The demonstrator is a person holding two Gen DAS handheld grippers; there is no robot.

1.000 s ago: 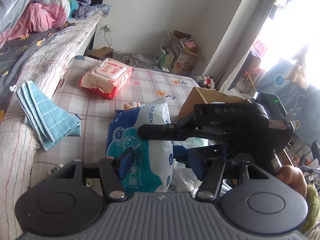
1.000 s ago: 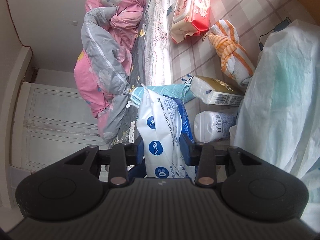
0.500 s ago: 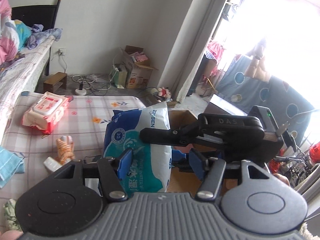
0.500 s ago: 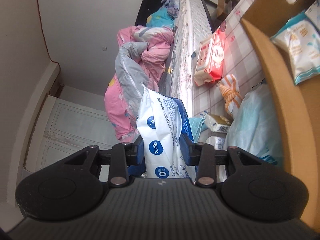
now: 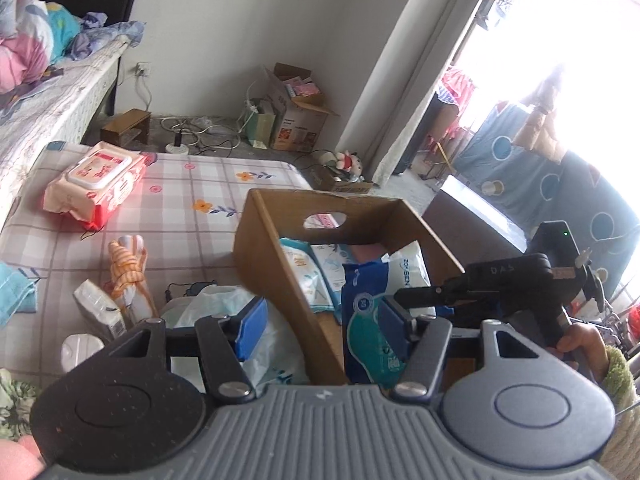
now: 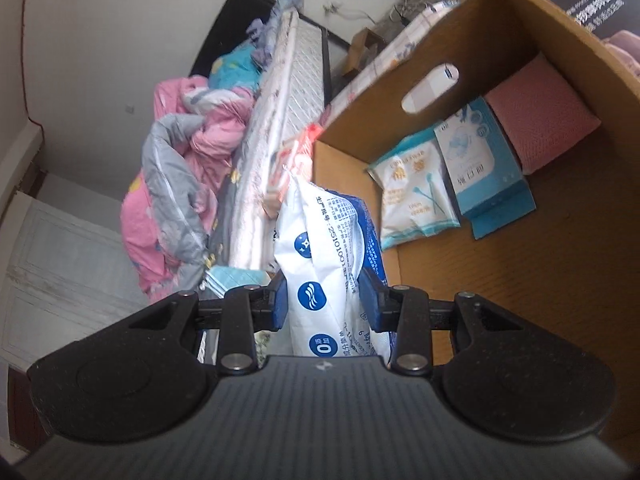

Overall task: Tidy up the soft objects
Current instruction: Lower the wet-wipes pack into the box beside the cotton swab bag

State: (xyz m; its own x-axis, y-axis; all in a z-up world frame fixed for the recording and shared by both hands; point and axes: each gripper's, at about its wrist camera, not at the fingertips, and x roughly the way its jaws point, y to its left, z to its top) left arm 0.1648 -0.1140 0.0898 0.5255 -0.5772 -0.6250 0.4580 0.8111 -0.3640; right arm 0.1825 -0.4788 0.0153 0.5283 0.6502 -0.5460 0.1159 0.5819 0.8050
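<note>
- Our right claw (image 6: 325, 306), clenched on the wipes pack (image 6: 332, 264), has carried it over the box (image 6: 532, 280).
- Our left claw (image 5: 318, 320) has spread wide, empty.
- Release inside comes next, we judge.

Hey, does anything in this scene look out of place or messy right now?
Nothing looks damaged or spilled. The striped cloth is tied in a knot on the mat, and small packs lie loose outside the cardboard box.

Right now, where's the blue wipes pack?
The blue wipes pack is clamped in the right hand-held gripper, over the cardboard box at its near-left corner, in both wrist views.
</note>
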